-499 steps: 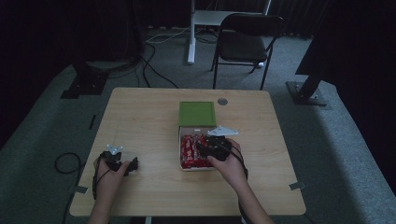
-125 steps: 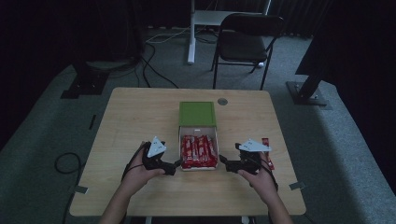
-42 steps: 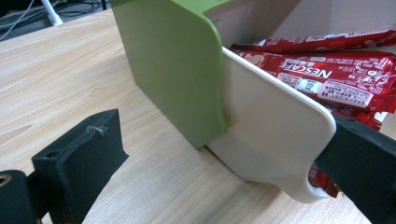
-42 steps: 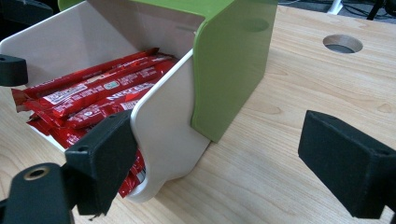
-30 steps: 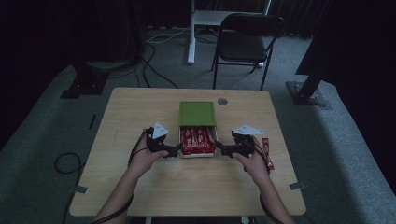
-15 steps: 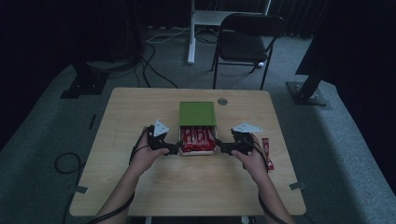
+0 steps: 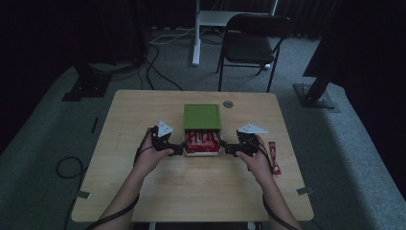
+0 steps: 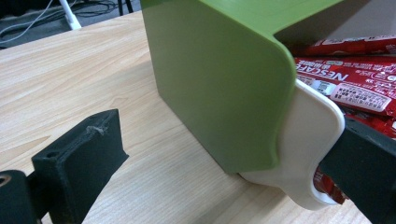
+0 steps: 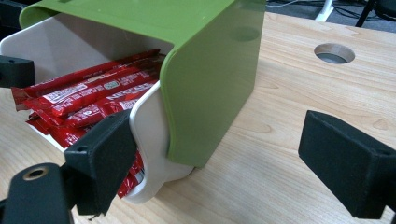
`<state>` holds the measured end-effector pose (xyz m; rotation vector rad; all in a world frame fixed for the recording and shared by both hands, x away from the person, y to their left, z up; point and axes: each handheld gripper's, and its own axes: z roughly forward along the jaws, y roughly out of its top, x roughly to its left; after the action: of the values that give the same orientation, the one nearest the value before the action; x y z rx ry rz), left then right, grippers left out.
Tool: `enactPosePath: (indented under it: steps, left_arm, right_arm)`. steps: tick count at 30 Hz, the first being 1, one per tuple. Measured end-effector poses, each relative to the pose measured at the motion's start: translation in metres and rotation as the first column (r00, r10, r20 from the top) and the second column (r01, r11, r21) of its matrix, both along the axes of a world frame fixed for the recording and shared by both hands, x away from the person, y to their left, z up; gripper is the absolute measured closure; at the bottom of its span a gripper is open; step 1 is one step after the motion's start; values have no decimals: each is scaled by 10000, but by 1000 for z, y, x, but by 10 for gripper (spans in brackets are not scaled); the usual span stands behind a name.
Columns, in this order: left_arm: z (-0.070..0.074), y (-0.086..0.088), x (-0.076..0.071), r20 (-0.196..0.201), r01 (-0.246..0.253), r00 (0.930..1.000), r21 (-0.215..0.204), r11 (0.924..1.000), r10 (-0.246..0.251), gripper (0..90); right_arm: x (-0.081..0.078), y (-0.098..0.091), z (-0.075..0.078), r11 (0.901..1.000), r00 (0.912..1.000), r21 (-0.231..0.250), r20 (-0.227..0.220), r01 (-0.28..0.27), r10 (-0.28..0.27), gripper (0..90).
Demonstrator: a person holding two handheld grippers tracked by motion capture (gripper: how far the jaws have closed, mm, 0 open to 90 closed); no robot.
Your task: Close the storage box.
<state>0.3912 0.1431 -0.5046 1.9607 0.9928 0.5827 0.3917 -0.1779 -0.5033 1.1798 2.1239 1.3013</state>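
your white plastic box (image 7: 202, 152) of red snack sticks (image 7: 202, 139), its green sliding lid (image 7: 202, 116) pushed half back, sits mid-worktop (image 7: 143, 191) between both tongs, long axis running away from you. left tongs (image 7: 179, 147) and right tongs (image 7: 228, 148) gape at its near corners, equally close. half a second ago they stood slightly farther out.

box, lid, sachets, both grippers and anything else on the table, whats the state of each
white box: partly open, front end uncovered
green lid: slid partway over the box
red sachets: lying flat in the box
loose sachet: flat on the table, right of the box
left gripper: open, at the box's left corner
right gripper: open, at its right corner
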Motion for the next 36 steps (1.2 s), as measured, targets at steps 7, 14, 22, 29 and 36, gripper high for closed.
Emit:
enactPosePath:
  steps: [7,14,22,29,36]
  left_arm:
    - [0,-1,6,49,-100,9999,24,9999,100,31]
    - [0,-1,11,137,-127,9998,108,9999,125,31]
    - [-1,-2,17,206,-250,9995,124,9996,247,30]
    - [-1,-2,20,210,-284,9994,110,9995,282,31]
    - [-2,-4,21,337,-192,9993,209,9996,185,29]
  right_arm:
    - [5,2,0,9999,9999,-18,-18,138,-138,112]
    - [12,3,0,9998,9998,-6,-31,202,-202,112]
    - [18,5,-1,9995,9995,-89,40,319,-318,112]
    - [21,8,-4,9990,9991,-126,65,428,-427,112]
    - [22,8,-4,9990,9991,-189,121,417,-415,112]
